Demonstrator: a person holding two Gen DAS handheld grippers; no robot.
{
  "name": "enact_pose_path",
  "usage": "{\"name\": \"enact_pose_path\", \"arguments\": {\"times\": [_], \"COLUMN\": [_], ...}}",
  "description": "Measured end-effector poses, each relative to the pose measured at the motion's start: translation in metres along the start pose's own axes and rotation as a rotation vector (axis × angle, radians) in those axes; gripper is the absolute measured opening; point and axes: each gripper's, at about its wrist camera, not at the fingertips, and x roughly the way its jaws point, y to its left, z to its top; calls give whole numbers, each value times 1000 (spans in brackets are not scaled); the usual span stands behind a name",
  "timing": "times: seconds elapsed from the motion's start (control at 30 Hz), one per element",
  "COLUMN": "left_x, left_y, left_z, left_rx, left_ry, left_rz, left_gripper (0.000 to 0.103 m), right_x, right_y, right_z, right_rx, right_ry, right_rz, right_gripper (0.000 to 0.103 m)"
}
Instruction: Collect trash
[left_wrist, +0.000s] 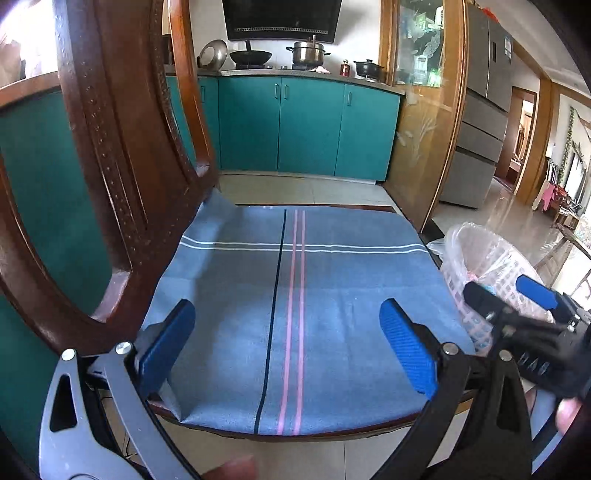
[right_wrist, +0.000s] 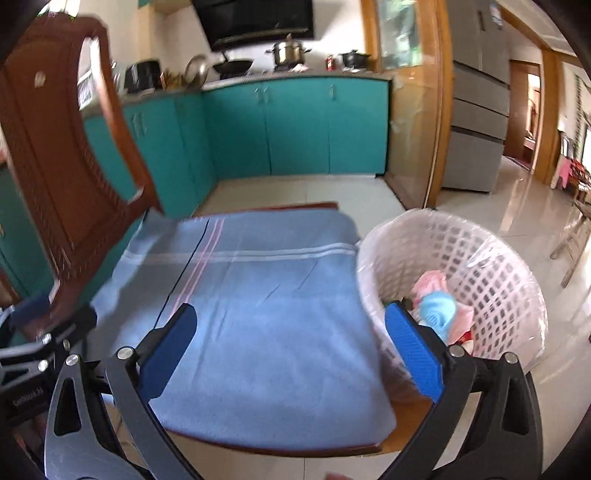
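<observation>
A white lattice waste basket (right_wrist: 491, 266) lined with clear plastic stands on the floor right of a wooden chair. Pink and light blue crumpled trash (right_wrist: 439, 306) lies inside it. My right gripper (right_wrist: 291, 325) is open and empty, low over the chair's blue striped cloth (right_wrist: 266, 295), its right finger beside the basket's rim. My left gripper (left_wrist: 288, 325) is open and empty over the same cloth (left_wrist: 295, 295). The basket (left_wrist: 476, 254) shows at the right in the left wrist view, partly hidden by the right gripper (left_wrist: 517, 295).
The chair's carved wooden back (left_wrist: 110, 166) rises on the left. Teal kitchen cabinets (left_wrist: 306, 125) with pots on the counter stand behind. A glass-panelled wooden door (left_wrist: 424, 110) and a grey fridge (left_wrist: 484, 110) are at the right, with glossy tiled floor (right_wrist: 517, 206) beyond.
</observation>
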Motion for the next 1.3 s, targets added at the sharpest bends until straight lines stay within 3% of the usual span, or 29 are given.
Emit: {"name": "enact_pose_path", "arguments": {"times": [0.33, 0.97, 1.3], "left_x": [7, 5, 5], "left_y": [-9, -11, -10], "left_z": [-9, -9, -6], "left_rx": [49, 38, 35], "left_ry": [31, 14, 3], "left_rz": [12, 7, 62], "left_gripper": [100, 100, 100], "right_x": [6, 8, 7], "right_y": [5, 5, 5], "right_z": [-8, -10, -10], "right_rx": [4, -12, -19], "right_ry": [10, 16, 9], "right_rz": [-36, -40, -44], "right_gripper": [100, 100, 100]}}
